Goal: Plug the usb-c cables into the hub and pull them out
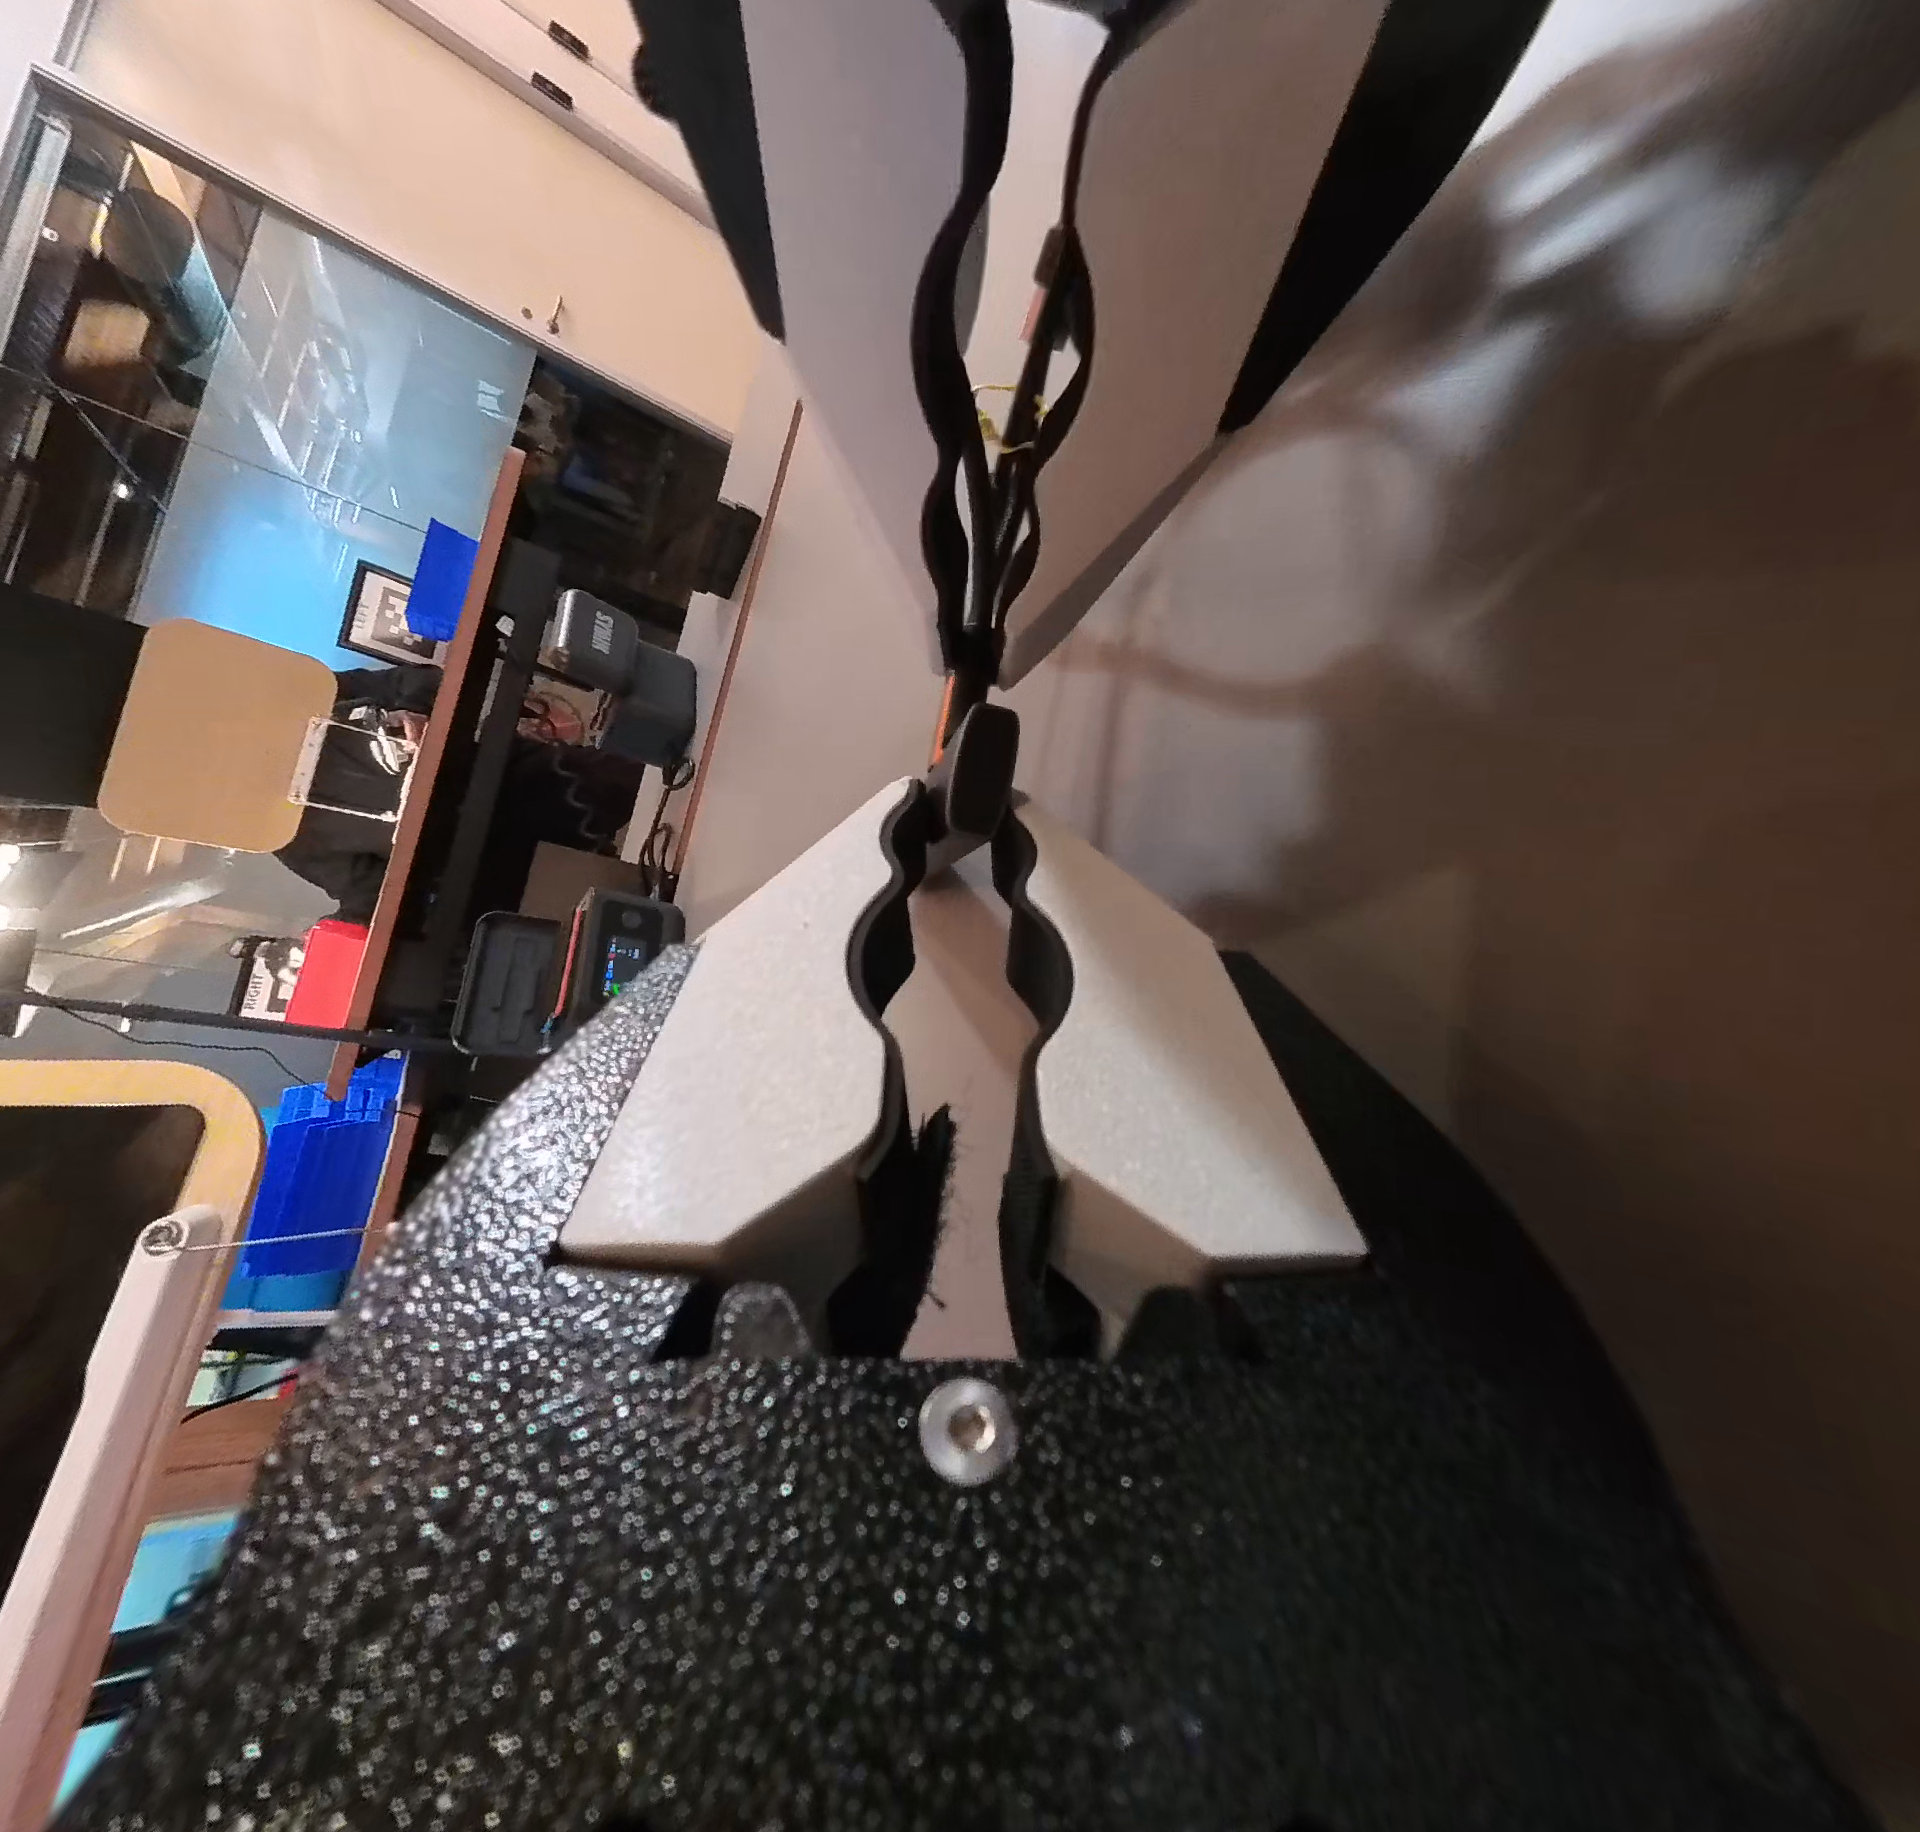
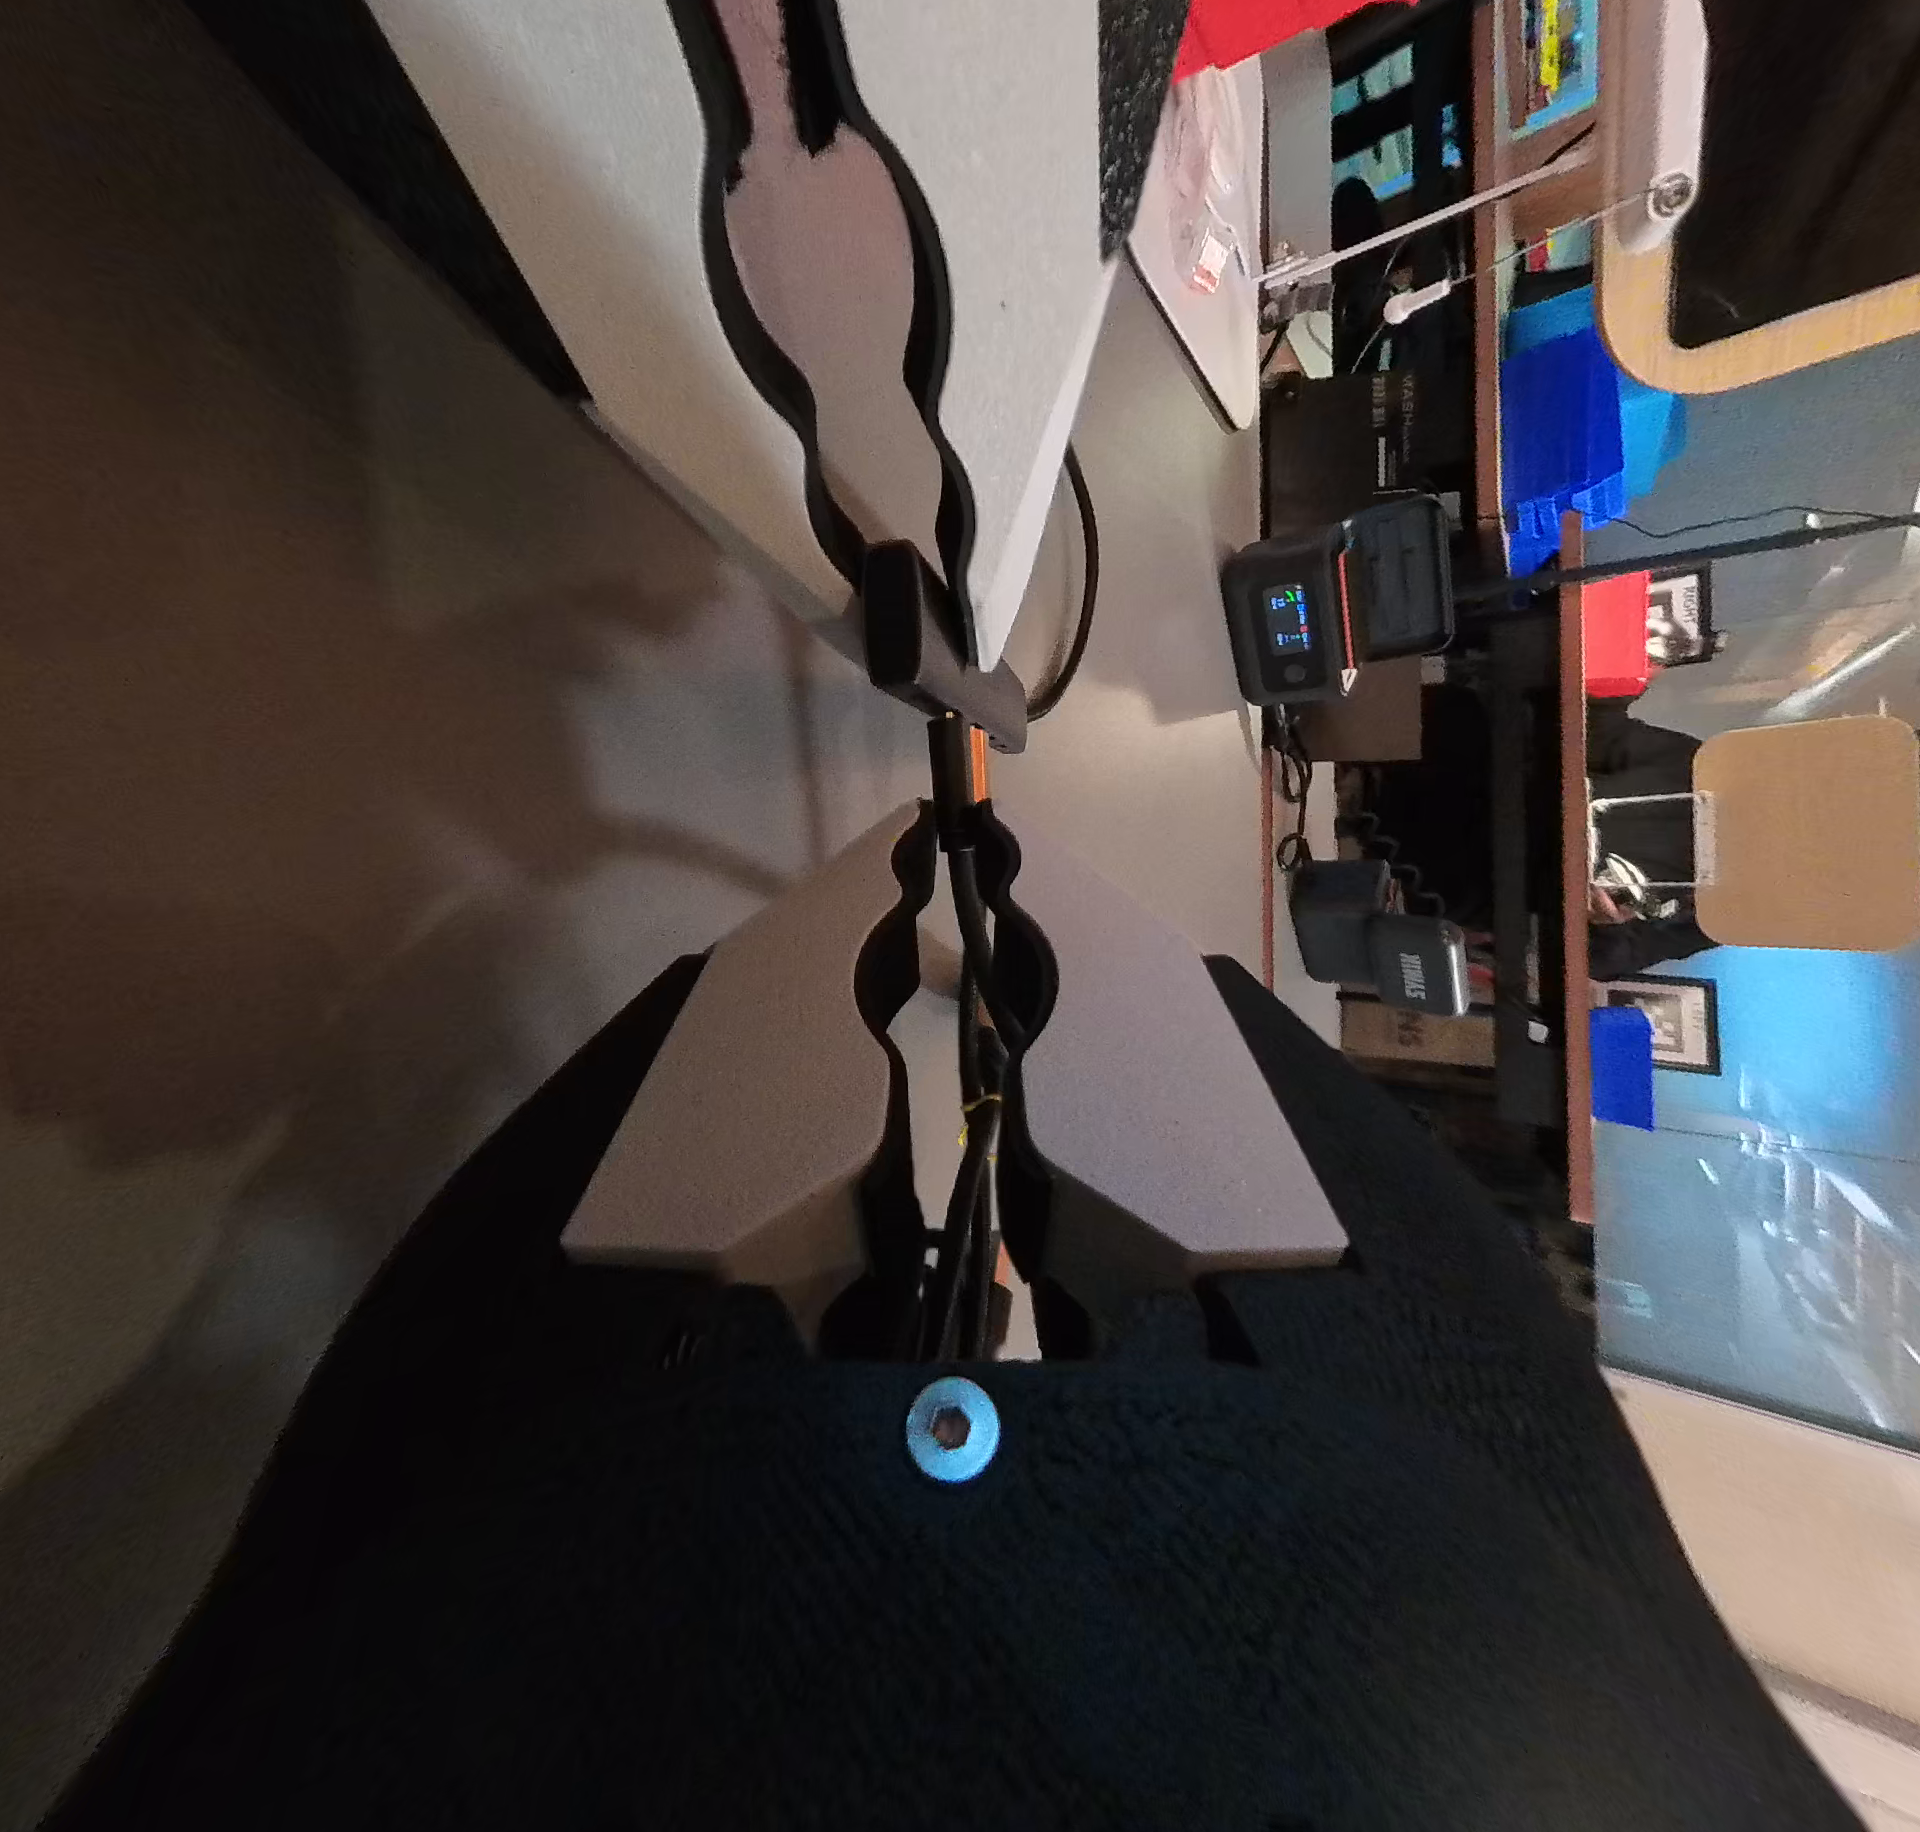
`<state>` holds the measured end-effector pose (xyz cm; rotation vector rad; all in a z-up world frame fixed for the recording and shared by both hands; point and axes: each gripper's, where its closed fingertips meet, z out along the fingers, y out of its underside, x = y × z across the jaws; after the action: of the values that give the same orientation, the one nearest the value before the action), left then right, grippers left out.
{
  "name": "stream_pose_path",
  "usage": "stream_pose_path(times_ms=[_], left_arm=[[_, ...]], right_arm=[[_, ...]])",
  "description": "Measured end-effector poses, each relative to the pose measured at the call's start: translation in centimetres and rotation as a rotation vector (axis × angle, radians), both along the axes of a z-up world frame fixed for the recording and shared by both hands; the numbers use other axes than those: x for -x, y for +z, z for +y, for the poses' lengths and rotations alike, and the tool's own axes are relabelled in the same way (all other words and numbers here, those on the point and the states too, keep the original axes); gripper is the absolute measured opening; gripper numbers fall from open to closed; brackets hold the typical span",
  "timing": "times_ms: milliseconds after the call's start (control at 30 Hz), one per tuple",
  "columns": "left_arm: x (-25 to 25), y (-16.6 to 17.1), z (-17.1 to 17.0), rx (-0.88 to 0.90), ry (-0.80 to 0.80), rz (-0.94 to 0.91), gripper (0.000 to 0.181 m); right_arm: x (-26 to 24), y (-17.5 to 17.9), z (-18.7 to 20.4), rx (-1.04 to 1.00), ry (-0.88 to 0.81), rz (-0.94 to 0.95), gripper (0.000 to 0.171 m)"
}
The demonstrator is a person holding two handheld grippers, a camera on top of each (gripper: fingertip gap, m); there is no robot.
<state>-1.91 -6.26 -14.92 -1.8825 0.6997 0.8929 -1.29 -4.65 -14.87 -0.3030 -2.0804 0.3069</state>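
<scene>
the two grippers meet nose to nose over a pale, smooth table top point(image 2: 1132, 743), both rolled onto their sides so the room behind stands sideways. biggest in view are the bodies: the left gripper point(image 1: 961, 826) has a black, grainy, speckled shell with a silver screw, the right gripper point(image 2: 951, 832) a dark ribbed shell with a blue-tinted screw. each carries two grey wedge fingers point(image 1: 769, 1034) lined with wavy black rubber pads point(image 2: 883, 961).

now the hub point(image 2: 940, 681), a slim grey bar with a black rounded end piece: its long axis runs along the left gripper's fingers, and its end face looks straight at the right gripper. the left one is pinched narrow on that bar near the tips, pads pressing both flanks, seen in its own view as the dark rounded block point(image 1: 982, 769).

the usb-c cable point(image 2: 971, 961), thin, black and round, runs lengthwise between the right gripper's fingers, closed down narrow around it at the tips. its plug point(image 2: 951, 774), black with an orange strip beside it, points along the same line right at the hub's end face, touching it or just short; i can't tell if it is seated. a second black lead curls away behind the hub.

off to the side, a small dark box with a lit screen point(image 2: 1288, 629) sits at the table's far edge.
</scene>
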Motion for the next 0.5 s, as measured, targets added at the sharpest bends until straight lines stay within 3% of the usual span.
stream_pose_path(times_ms=[33, 500], left_arm=[[-0.01, -0.03, 0.01, 0.001, -0.002, 0.013, 0.01], [-0.36, -0.49, 0.29, 0.006, -0.015, 0.003, 0.011]], right_arm=[[-0.02, -0.04, -0.02, 0.006, -0.001, 0.003, 0.005], [-0.07, -0.71, -0.19, 0.054, -0.048, 0.042, 0.005]])
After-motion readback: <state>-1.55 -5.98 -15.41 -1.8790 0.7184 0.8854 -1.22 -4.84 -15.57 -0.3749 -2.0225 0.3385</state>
